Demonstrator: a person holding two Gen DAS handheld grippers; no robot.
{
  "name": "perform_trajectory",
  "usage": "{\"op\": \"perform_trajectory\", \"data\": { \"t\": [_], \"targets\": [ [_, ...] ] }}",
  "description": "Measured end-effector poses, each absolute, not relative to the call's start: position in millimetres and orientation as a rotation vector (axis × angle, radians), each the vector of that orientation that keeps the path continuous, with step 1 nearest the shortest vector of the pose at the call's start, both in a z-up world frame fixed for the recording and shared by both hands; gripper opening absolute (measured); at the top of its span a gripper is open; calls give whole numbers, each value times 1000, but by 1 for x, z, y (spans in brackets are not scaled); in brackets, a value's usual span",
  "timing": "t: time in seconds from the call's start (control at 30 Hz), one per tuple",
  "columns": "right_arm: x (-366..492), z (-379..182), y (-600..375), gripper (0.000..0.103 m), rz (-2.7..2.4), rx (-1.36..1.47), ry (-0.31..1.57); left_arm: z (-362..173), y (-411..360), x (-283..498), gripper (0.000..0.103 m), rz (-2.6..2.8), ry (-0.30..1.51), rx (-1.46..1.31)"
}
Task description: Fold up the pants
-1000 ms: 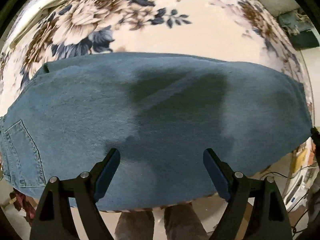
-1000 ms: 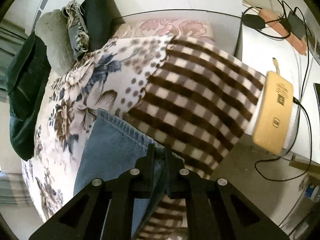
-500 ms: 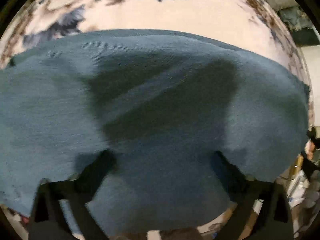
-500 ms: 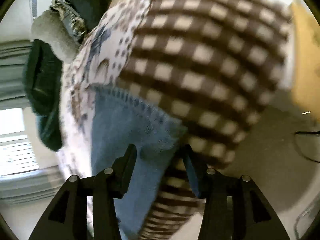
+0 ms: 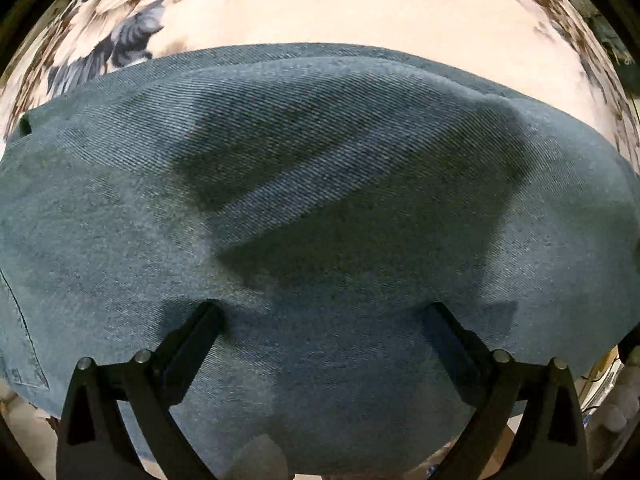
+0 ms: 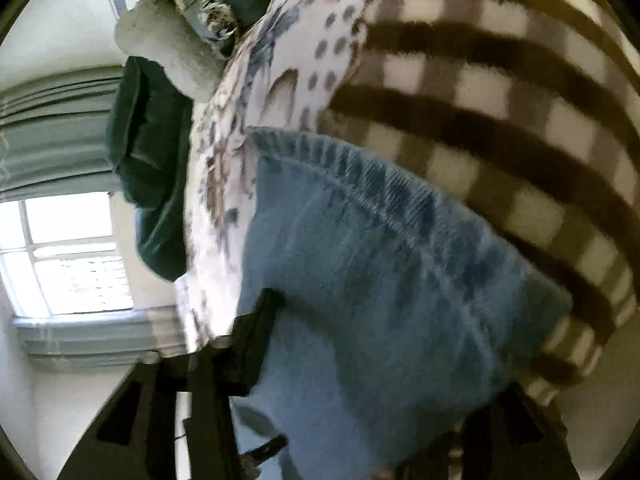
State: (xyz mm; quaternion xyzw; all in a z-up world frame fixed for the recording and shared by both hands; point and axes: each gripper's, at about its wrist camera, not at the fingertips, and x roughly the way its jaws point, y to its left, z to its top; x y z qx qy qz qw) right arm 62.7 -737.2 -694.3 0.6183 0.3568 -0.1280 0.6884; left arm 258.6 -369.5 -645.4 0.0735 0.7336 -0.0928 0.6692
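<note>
Blue denim pants point(image 5: 320, 208) lie flat across a floral bedspread point(image 5: 360, 4), filling the left wrist view, with a back pocket point(image 5: 20, 344) at the far left. My left gripper point(image 5: 320, 320) is open, its fingers wide apart, low over the near edge of the denim and holding nothing. In the right wrist view the hem end of the pants point(image 6: 380, 264) lies on the bed corner. My right gripper point(image 6: 372, 340) is open, the denim between its spread fingers; the right finger is mostly hidden by the cloth.
A brown-and-white checked sheet point(image 6: 500, 100) hangs over the bed's side. Dark green point(image 6: 152, 168) and grey point(image 6: 172, 48) clothes are piled at the bed's far end. A window with curtains point(image 6: 68, 256) is on the left.
My right gripper opened and let go of the hem, then swung towards the window. My left gripper came down closer over the denim, still open.
</note>
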Motion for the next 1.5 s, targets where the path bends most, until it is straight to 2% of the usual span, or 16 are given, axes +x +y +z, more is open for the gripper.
{"op": "perform_trajectory", "data": {
  "t": [0.03, 0.07, 0.23, 0.4, 0.6, 0.77, 0.9, 1.07, 1.17, 1.2, 1.23, 1.3, 1.5],
  "targets": [
    [67, -691, -735, 10, -310, 1348, 813, -642, -370, 260, 103, -214, 1658, 161],
    [71, -686, -732, 8, -337, 1325, 816, -637, -367, 262, 103, -218, 1656, 148],
    [78, -648, -718, 7, -349, 1294, 763, -613, -350, 268, 103, -181, 1624, 53],
    [95, -583, -682, 7, -260, 1208, 720, -582, -318, 269, 103, -132, 1585, -26],
    [138, -533, -574, 7, -101, 1106, 777, -547, -260, 262, 103, -94, 1539, -128],
    [162, -541, -464, 7, 21, 1027, 909, -547, -156, 252, 103, -68, 1515, -243],
    [177, -577, -369, 6, 129, 995, 1036, -528, -63, 228, 103, -4, 1504, -300],
    [194, -620, -271, 7, 172, 852, 1195, -532, 24, 195, 103, 68, 1526, -368],
    [202, -624, -237, 17, 131, 710, 1275, -538, 66, 174, 103, 133, 1542, -379],
    [202, -619, -219, 34, 117, 632, 1294, -540, 78, 167, 103, 154, 1545, -389],
    [210, -618, -213, 56, 121, 600, 1307, -540, 88, 161, 103, 172, 1546, -397],
    [207, -612, -188, 79, 182, 572, 1351, -542, 103, 152, 103, 211, 1547, -412],
    [205, -600, -212, 84, 330, 853, 1382, -535, 112, 148, 103, 260, 1531, -473]
  ]
}}
